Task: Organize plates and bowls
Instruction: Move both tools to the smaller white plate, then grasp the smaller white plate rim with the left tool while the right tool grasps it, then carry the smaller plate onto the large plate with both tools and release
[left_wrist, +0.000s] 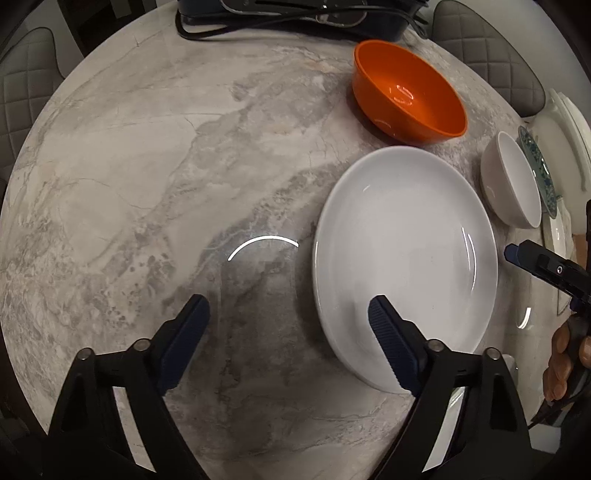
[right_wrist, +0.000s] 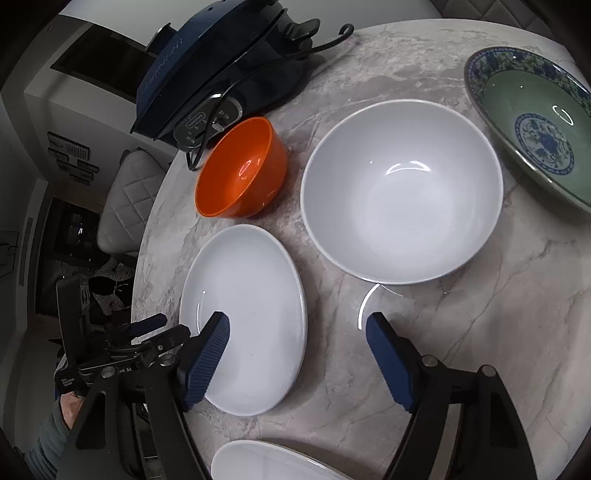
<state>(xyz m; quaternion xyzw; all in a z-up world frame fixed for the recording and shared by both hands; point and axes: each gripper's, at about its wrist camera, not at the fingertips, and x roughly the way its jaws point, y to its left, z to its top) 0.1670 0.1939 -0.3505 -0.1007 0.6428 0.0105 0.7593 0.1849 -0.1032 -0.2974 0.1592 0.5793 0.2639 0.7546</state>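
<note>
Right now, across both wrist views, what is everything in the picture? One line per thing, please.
Table: one, grey marble, round, under everything.
Plate: one, white, near the table's edge, between both grippers.
Orange bowl: one, beyond the plate, beside the cooker.
White bowl: one, empty, between orange bowl and patterned dish.
Patterned dish: one, green with blue flowers, past the white bowl.
Second white dish: one, only its rim shows, at the near edge.
Cooker: one, dark blue, with black cord, at the far edge.
Chairs: at least two, grey quilted, around the table.
Left gripper: open, one finger over the plate.
Right gripper: open, one finger over the plate.
</note>
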